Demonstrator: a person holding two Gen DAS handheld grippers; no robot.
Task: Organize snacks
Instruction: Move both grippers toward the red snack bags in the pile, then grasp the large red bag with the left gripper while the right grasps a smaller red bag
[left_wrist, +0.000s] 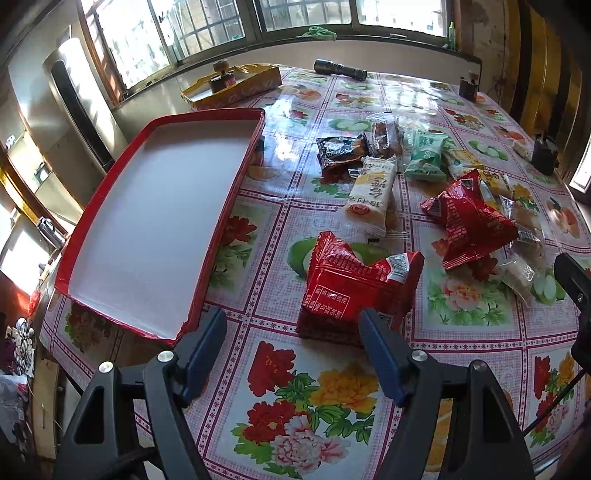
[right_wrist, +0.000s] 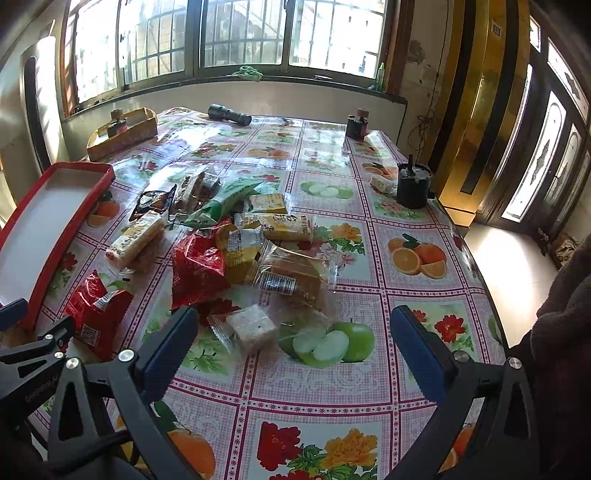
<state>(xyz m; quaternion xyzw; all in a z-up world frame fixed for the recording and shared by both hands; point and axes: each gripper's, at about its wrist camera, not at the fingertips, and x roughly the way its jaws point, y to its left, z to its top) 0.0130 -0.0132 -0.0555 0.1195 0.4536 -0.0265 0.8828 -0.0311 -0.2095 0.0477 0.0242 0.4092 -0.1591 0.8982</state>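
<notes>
Left tongs (left_wrist: 291, 325) are spread wide with nothing between the pads, hanging over the flowery cloth on the worktop (left_wrist: 332, 387); the nearest red snack packet (left_wrist: 354, 280) sits just ahead of them, closer to the right-hand finger, which overlaps its near corner in the left wrist view, though I can't tell if it's actually touching; the red tray (left_wrist: 147, 229) with the white inside lies off to the left of those tongs, its near corner just beside the left-hand finger, and it's got nothing in it; right tongs (right_wrist: 291, 332) are gaping open too, nothing gripped; a small clear-wrapped pale cake (right_wrist: 251, 326) lies between their fingers, nearer the left one, not pinched; the rest of the snack pile (right_wrist: 236, 236) sits further up the cloth from there: another red packet (right_wrist: 197, 269), yellow bars, a green pack, a clear-wrapped brown cake; a long cream packet (left_wrist: 369, 195) lies between the pile and the tray; way at the back there's a black torch (right_wrist: 229, 114) and a yellow box (right_wrist: 122, 133) near the window.
</notes>
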